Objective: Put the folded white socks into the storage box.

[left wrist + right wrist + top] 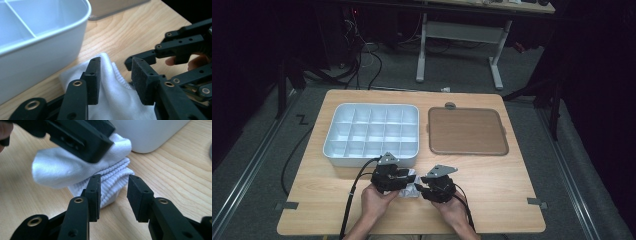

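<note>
Holding both tongs spread, you have the left gripper and right gripper around the white sock, not pinching. Just beyond them stands the white divided tray, with the brown lid beside it.

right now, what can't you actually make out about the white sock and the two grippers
- High view: most of the white sock is covered by the left gripper and right gripper.
- Left gripper view: the sock's near end is cut off by the bottom edge, behind the jaws.
- Right gripper view: the sock's top is hidden by the other gripper, so its full shape stays unclear.
- High view: the white divided tray compartments are too small to check for contents.
</note>
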The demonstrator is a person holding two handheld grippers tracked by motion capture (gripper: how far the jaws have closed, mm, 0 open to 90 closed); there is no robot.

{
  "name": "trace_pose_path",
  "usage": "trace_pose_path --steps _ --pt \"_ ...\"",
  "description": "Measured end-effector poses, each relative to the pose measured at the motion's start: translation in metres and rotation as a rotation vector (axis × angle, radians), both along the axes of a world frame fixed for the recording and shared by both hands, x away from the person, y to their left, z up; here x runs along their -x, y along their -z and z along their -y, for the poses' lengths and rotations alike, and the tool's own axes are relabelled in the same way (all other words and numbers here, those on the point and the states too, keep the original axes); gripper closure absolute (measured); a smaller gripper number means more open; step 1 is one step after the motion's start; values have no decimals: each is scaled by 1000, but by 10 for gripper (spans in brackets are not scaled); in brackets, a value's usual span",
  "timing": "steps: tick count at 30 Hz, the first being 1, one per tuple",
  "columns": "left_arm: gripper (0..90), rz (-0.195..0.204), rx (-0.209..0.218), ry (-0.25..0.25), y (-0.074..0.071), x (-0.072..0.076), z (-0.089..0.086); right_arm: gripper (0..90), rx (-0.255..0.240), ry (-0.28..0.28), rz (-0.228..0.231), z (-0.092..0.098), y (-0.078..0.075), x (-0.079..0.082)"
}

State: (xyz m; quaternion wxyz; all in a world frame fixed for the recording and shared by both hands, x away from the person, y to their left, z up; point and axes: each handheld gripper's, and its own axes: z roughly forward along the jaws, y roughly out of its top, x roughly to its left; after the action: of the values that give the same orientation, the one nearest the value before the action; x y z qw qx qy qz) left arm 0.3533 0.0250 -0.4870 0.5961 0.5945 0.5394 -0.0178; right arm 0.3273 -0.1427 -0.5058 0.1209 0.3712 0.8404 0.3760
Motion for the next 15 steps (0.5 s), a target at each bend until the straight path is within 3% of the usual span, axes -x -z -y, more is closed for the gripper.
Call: trace_pose_path --steps 9,15 --pt "557 39 31 -47 -20 1 -19 748 -20 4 9 9 -5 4" --pt "555 46 -21 -80 -16 -1 -29 791 -30 7 23 14 -9 7"
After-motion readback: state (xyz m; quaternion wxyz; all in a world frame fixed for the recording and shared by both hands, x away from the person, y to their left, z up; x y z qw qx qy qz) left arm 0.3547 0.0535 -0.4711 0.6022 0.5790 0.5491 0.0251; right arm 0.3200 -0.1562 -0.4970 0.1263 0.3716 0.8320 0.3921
